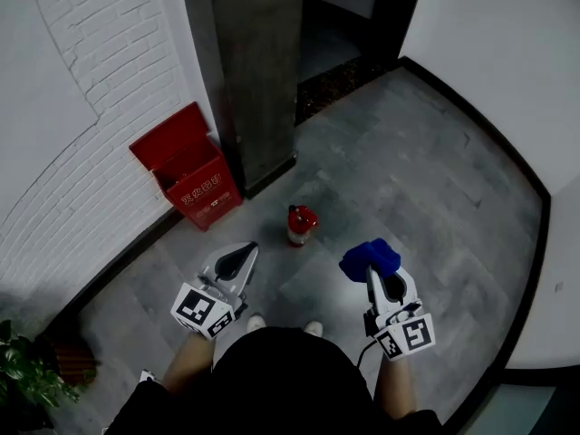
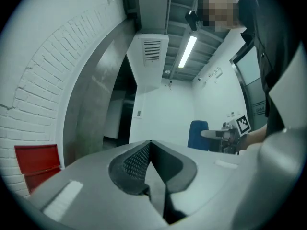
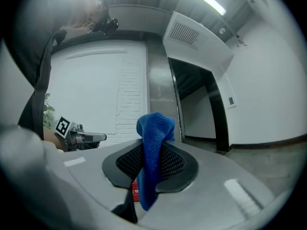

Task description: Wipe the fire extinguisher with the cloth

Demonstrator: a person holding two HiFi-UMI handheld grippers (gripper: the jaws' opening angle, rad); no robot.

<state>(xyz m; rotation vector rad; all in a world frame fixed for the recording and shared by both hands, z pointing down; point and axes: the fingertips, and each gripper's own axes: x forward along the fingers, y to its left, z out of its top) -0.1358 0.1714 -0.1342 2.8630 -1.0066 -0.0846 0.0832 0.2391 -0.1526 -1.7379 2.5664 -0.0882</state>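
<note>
A small red fire extinguisher [image 1: 300,224] stands upright on the grey floor between and ahead of both grippers. My right gripper [image 1: 372,270] is shut on a blue cloth [image 1: 370,257], which bunches above its tips [image 3: 154,143] and hangs down between the pads. A sliver of the red extinguisher [image 3: 135,189] shows under the cloth in the right gripper view. My left gripper [image 1: 241,257] is shut with nothing in it, its pads [image 2: 136,159] pressed together. Both grippers point level and are held apart from the extinguisher.
A red extinguisher box [image 1: 188,172] stands open against the white brick wall [image 1: 100,107]. A grey concrete pillar [image 1: 254,71] rises just behind the extinguisher. A potted plant [image 1: 23,374] sits at the lower left. A dark skirting [image 1: 535,243] edges the floor on the right.
</note>
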